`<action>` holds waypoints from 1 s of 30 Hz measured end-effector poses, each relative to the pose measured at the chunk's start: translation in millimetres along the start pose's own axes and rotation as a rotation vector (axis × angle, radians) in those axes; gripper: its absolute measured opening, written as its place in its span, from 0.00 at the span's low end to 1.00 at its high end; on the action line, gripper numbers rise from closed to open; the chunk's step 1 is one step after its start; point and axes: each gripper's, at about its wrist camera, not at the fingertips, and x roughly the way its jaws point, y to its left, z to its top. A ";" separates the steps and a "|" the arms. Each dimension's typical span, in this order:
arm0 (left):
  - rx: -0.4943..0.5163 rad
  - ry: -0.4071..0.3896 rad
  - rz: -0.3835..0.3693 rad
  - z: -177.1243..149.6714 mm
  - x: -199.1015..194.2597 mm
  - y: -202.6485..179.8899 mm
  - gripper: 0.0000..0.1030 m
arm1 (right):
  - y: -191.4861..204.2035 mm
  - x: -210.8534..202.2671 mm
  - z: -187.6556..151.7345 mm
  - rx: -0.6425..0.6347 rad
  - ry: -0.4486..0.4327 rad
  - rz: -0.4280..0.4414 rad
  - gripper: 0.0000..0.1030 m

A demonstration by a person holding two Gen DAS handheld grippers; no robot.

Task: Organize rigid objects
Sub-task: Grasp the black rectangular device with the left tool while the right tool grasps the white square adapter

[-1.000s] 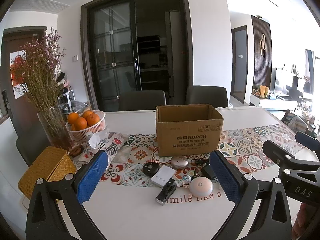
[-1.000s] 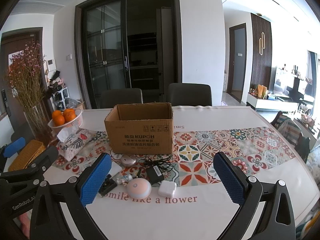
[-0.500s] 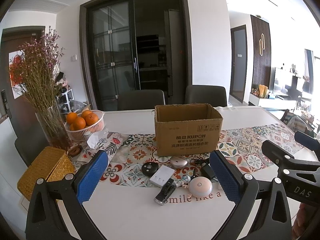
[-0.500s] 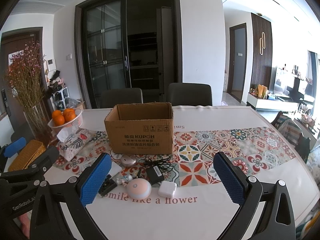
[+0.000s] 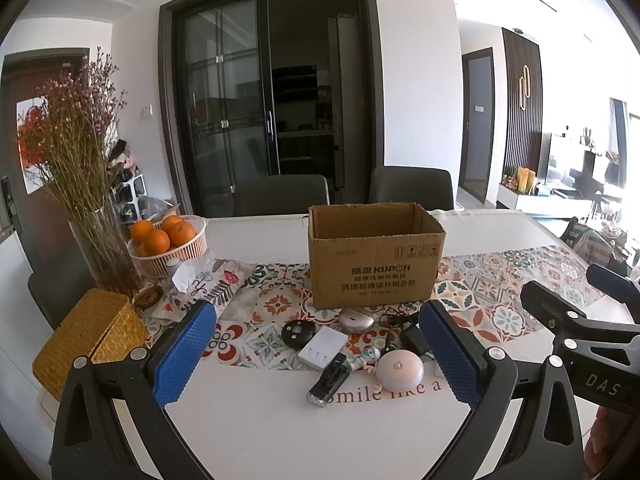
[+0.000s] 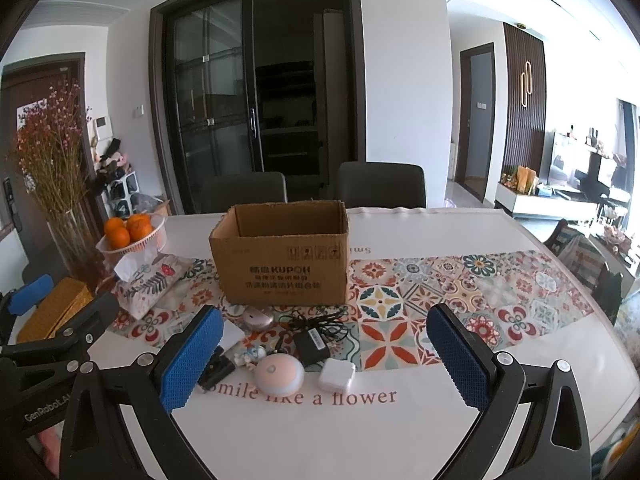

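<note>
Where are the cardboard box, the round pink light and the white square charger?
box [image 6: 280,276], right wrist view, on its printed front wall.
pink light [image 6: 279,373], right wrist view, on its domed top.
white charger [image 6: 337,374], right wrist view, on its top face.

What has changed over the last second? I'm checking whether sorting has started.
Nothing visibly changed. Both claws, left and right, hang open and empty, and the small gadgets lie before the brown cardboard box, as before.
</note>
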 end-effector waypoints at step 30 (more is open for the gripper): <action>0.044 0.282 -0.062 -77.8 132.0 8.1 0.89 | 6.2 121.6 -70.3 0.073 0.235 -0.072 1.00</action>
